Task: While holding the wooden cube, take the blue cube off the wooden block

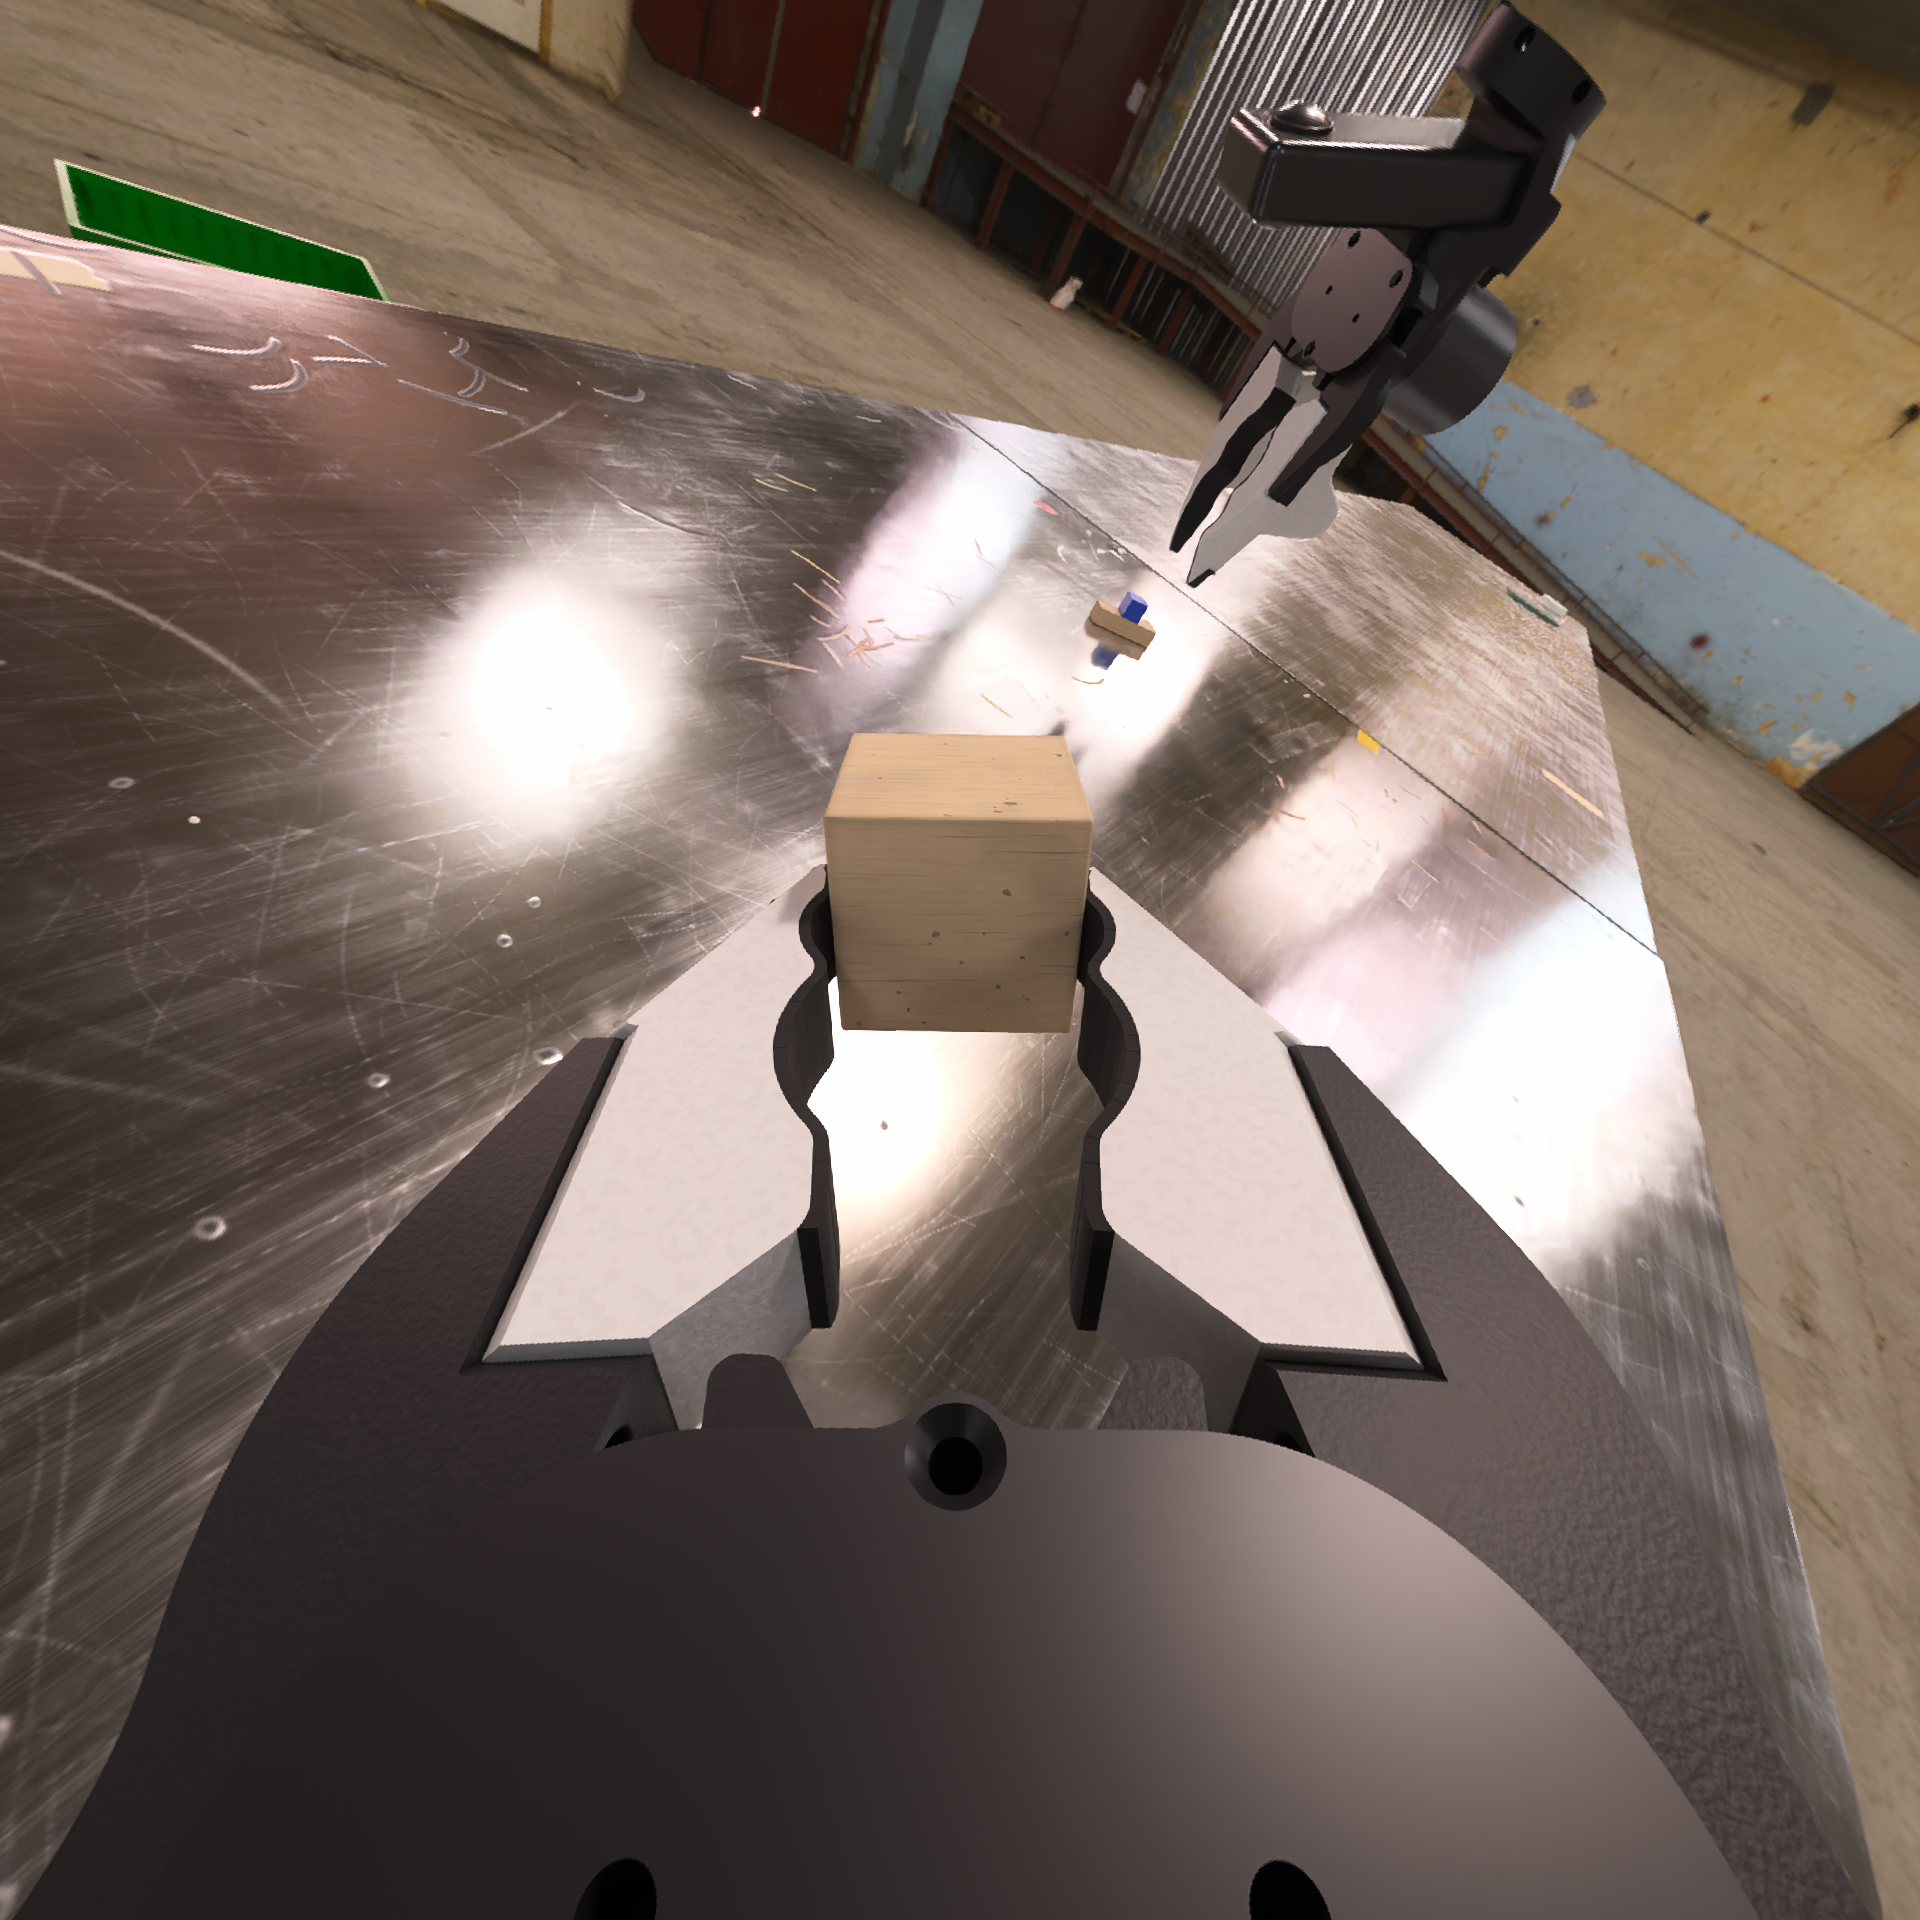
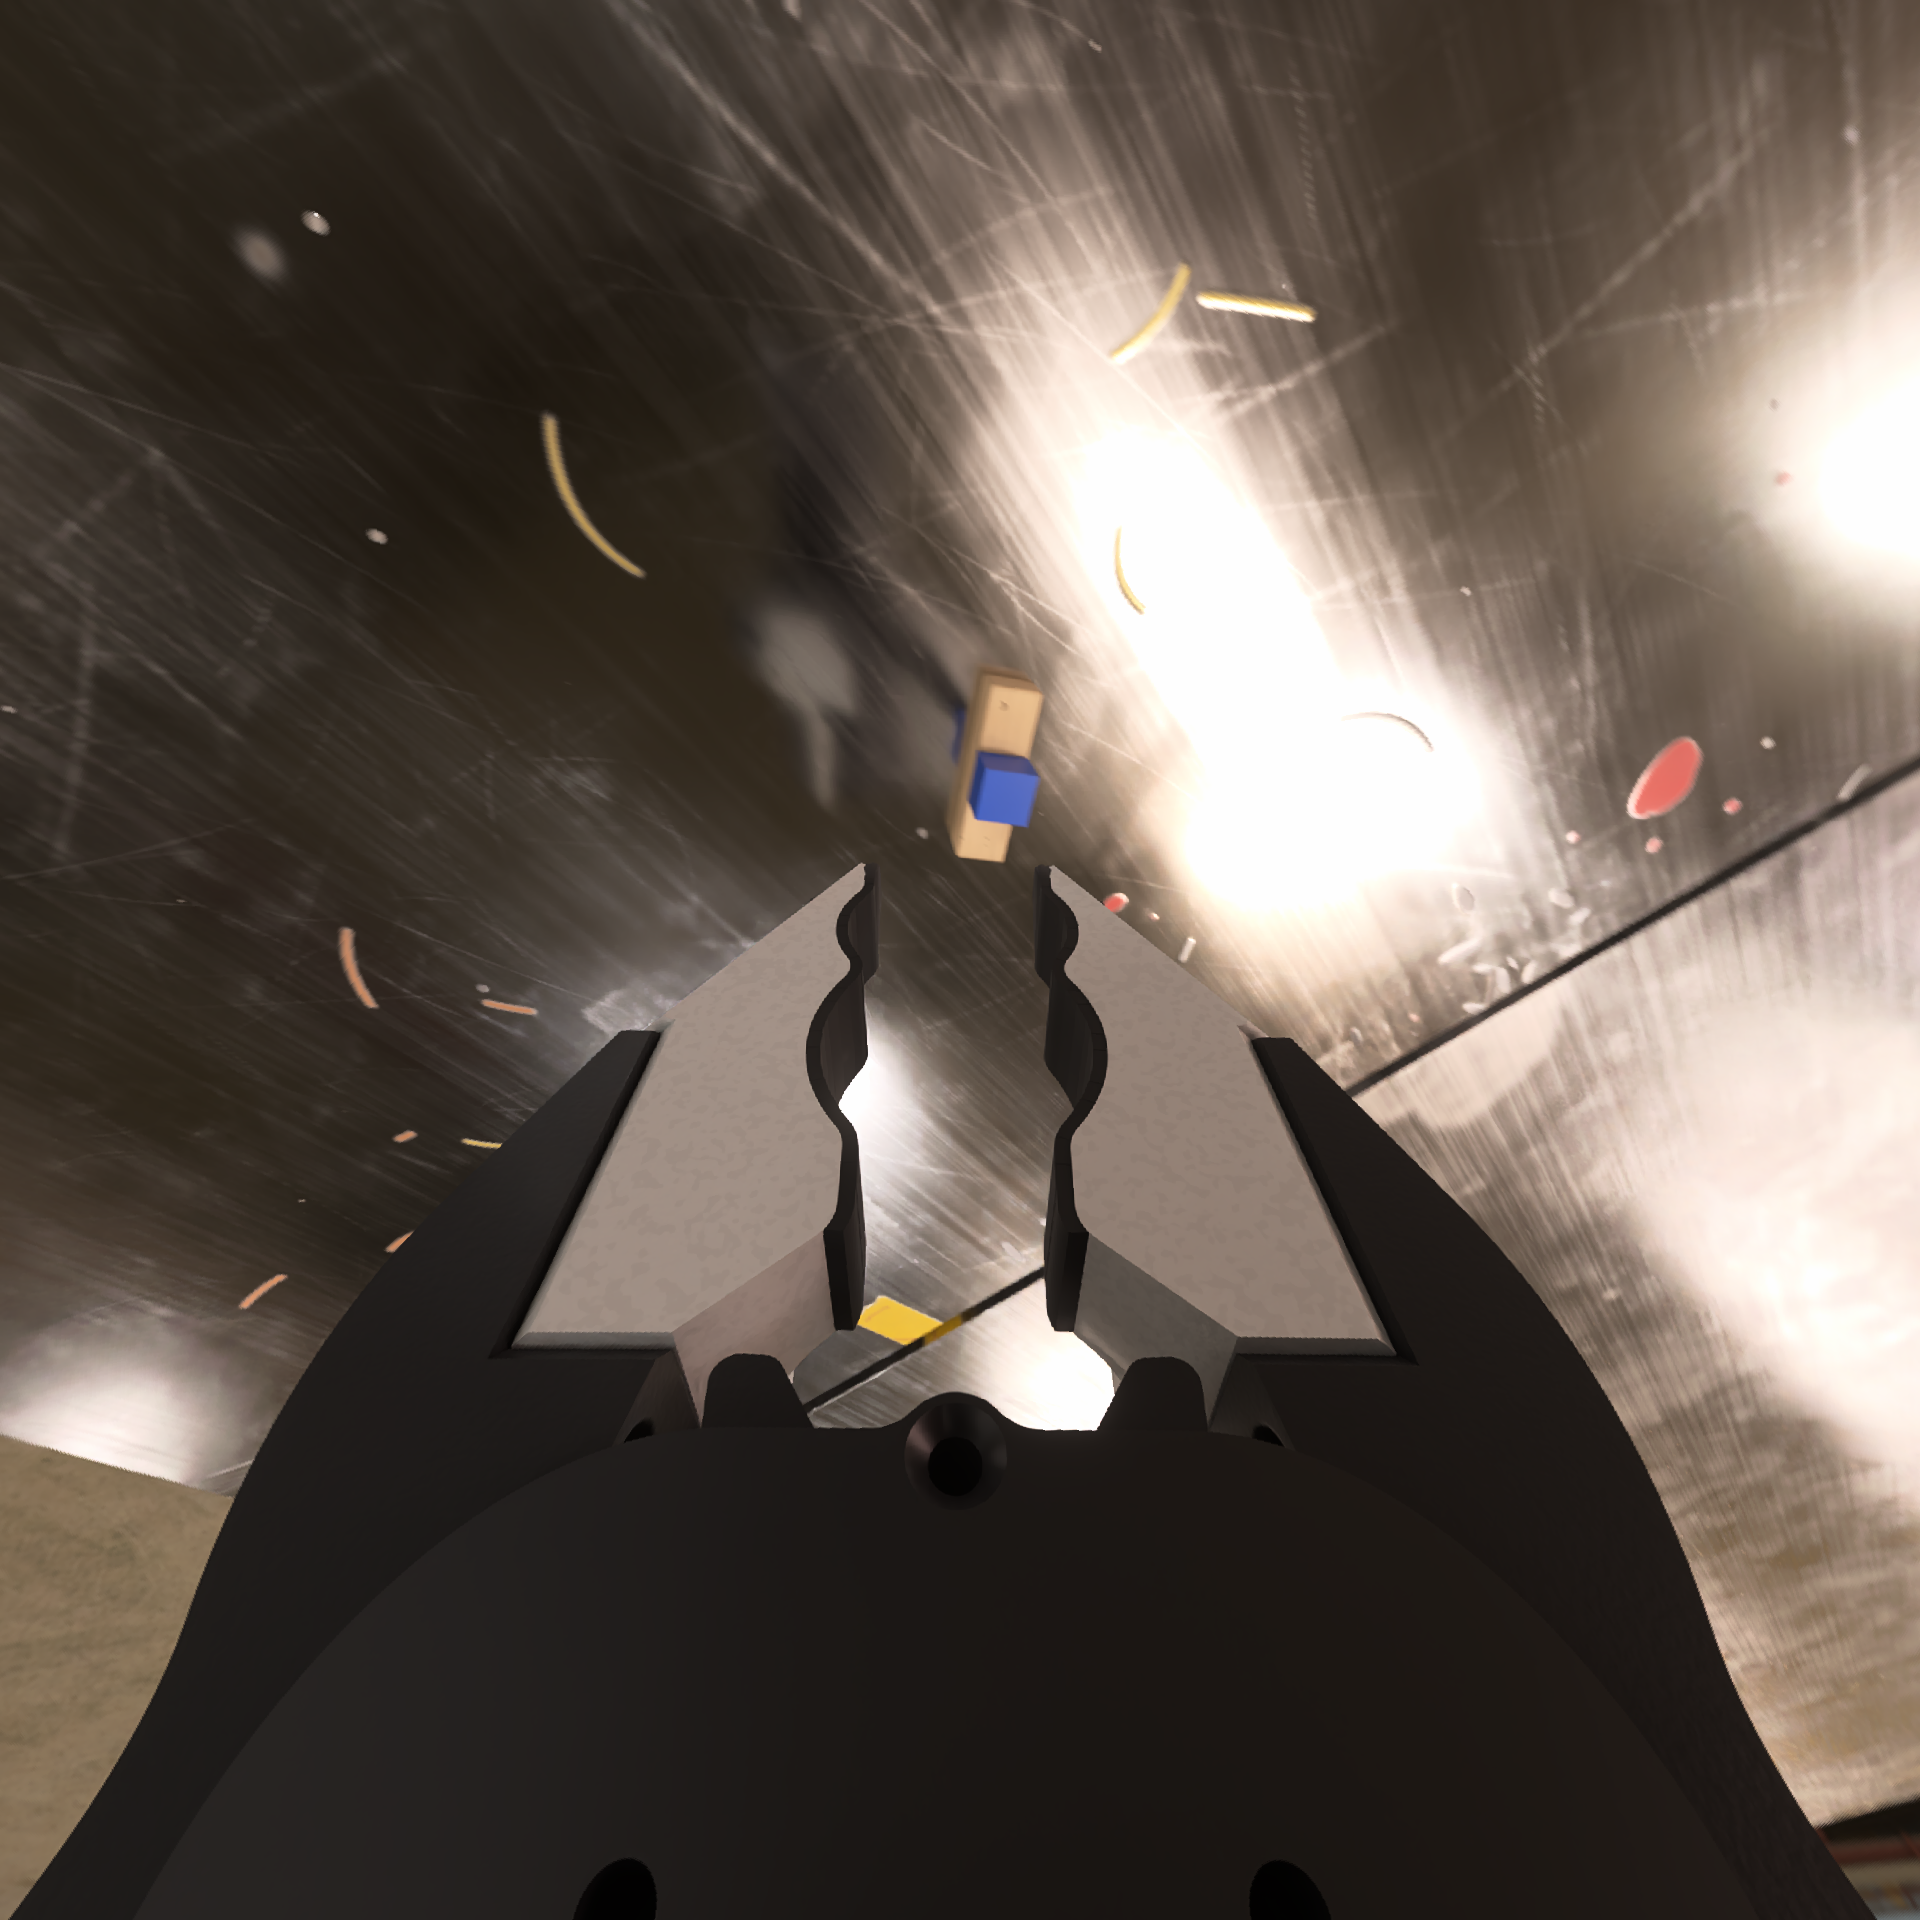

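My left gripper [image 1: 958,904] is shut on a wooden cube [image 1: 958,883] and holds it above the shiny metal table [image 1: 416,831]. Far ahead, a small blue cube [image 1: 1132,604] sits on a flat wooden block [image 1: 1120,630] on the table. My right gripper [image 1: 1195,561] hangs above and just right of them, pointing down. In the right wrist view, my right gripper [image 2: 956,883] is open and empty. The blue cube [image 2: 1003,790] sits on the wooden block [image 2: 995,769] just beyond its fingertips.
A green crate [image 1: 208,234] stands past the table's far left edge. The table's right edge [image 1: 1662,935] runs close beside the block. A dark seam [image 2: 1558,977] crosses the tabletop. Small shavings and red spots [image 2: 1662,779] lie on the metal.
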Robot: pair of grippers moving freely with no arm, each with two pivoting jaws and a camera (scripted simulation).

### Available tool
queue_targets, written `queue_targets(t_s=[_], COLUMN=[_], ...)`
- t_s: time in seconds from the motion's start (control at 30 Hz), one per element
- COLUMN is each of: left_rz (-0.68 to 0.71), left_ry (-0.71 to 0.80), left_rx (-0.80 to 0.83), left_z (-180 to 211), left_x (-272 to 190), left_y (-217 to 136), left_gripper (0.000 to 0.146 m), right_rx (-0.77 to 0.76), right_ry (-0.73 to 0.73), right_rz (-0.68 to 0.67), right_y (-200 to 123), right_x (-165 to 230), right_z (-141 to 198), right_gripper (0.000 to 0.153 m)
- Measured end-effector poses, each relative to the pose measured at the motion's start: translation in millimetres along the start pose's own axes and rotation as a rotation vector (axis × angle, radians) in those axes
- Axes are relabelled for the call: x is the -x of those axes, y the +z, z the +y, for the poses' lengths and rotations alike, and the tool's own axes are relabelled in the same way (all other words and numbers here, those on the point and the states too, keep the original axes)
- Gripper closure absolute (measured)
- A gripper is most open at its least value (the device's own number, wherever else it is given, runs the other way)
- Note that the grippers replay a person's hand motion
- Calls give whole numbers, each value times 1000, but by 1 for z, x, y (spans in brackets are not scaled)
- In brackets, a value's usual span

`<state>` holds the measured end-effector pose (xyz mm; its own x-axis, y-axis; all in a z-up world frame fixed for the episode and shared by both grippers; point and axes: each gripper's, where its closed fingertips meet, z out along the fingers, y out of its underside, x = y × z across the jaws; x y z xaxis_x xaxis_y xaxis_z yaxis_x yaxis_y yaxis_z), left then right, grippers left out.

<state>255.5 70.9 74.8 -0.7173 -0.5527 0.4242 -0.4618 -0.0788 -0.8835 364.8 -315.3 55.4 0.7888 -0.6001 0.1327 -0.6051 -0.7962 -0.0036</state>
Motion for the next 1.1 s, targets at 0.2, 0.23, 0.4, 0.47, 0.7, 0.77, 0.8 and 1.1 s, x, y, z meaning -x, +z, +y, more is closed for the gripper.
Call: queue_targets(t_s=[0.2, 0.23, 0.4, 0.47, 0.7, 0.77, 0.8, 1.1], left_rz=[1, 1, -4, -6, -7, -4, -3, 2], left_ry=[-2, 0, 7, 8, 8, 5, 4, -2], left_rx=[4, 6, 6, 3, 0, 0, -1, -7], left_z=[0, 1, 1, 0, 0, 0, 0, -1], left_x=[0, 0, 0, 0, -1, -1, -1, -1], left_y=[0, 1, 1, 0, 0, 0, -1, -1], left_gripper=[102, 102, 102, 102, 102, 102, 102, 102], right_rx=[16, 23, 84, 104, 151, 156, 155, 150], right_ry=[45, 50, 85, 98, 123, 134, 137, 168], right_rz=[9, 3, -28, -43, -80, -80, -81, -112], right_y=[3, 6, 20, 24, 32, 34, 34, 40], right_x=[-11, -11, -8, -8, -7, -8, -8, -9], right_z=[9, 9, 9, 8, 5, 5, 5, 6], right_gripper=[125, 126, 127, 127, 128, 129, 129, 136])
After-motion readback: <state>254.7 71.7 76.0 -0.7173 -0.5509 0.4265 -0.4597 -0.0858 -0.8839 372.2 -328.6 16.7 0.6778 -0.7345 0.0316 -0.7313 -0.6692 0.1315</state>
